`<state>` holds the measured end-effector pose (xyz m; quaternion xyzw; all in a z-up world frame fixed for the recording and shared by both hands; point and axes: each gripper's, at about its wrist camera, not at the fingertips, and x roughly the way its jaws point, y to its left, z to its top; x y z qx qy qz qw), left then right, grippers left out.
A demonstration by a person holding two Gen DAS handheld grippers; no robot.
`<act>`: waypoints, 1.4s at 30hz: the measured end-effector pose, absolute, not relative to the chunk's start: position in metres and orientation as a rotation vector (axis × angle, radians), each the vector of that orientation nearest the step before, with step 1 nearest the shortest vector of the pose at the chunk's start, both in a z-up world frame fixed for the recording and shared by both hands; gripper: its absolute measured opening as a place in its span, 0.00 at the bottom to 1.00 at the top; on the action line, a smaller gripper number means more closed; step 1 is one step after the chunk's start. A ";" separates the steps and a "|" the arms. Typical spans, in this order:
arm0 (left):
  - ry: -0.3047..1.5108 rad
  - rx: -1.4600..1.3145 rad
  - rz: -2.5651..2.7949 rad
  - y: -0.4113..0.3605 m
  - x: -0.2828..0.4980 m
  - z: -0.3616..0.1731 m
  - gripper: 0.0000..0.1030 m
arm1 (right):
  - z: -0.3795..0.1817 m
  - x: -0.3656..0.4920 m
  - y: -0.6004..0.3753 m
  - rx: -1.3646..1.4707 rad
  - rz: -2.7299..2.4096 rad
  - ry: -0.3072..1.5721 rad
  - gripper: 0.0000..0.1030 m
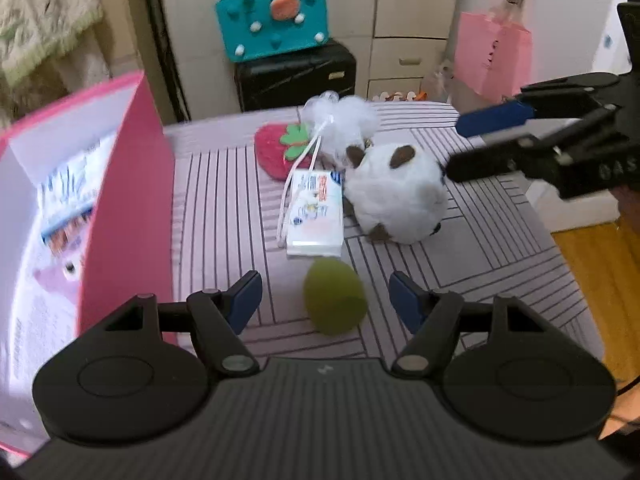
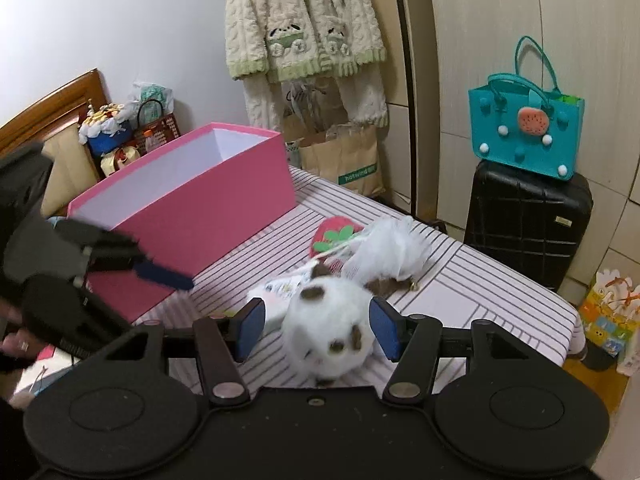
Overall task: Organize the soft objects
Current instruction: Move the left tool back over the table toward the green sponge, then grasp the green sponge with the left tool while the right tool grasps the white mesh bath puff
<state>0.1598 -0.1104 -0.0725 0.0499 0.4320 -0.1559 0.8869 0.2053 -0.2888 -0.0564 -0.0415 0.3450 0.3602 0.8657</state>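
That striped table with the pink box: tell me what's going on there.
A person holds two grippers over the striped table. The left gripper hovers with open jaws around a green egg-shaped sponge. The right gripper has open jaws either side of a white plush toy. The pink cardboard box stands open beside them.

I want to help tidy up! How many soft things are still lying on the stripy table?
5: green sponge nearest, tissue pack behind it, white plush right, strawberry pad and white pouf farthest. More may hide.

The box (image 2: 208, 200) is pink outside and white inside. The counter (image 1: 224, 208) cloth is pale with dark stripes; the plush toy (image 2: 332, 332) is white with brown patches.
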 end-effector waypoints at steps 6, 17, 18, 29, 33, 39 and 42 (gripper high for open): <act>0.961 0.061 -0.322 -0.107 0.169 -0.088 0.61 | -0.062 0.240 -0.275 -0.093 0.721 0.761 0.61; 0.988 -0.089 -0.339 -0.098 0.180 -0.107 0.37 | -0.090 0.306 -0.249 -0.080 0.671 0.837 0.77; 0.991 -0.102 -0.342 -0.096 0.181 -0.107 0.37 | -0.094 0.311 -0.246 -0.078 0.671 0.851 0.77; 1.035 -0.139 -0.404 -0.087 0.189 -0.104 0.36 | -0.094 0.304 -0.238 -0.096 0.642 0.839 0.32; 1.040 -0.096 -0.416 -0.085 0.188 -0.100 0.36 | -0.080 0.290 -0.237 -0.079 0.648 0.806 0.29; 1.060 -0.075 -0.473 -0.079 0.180 -0.092 0.36 | -0.056 0.262 -0.233 -0.051 0.650 0.759 0.29; 1.082 -0.073 -0.519 -0.078 0.179 -0.090 0.36 | -0.046 0.251 -0.230 -0.036 0.655 0.763 0.29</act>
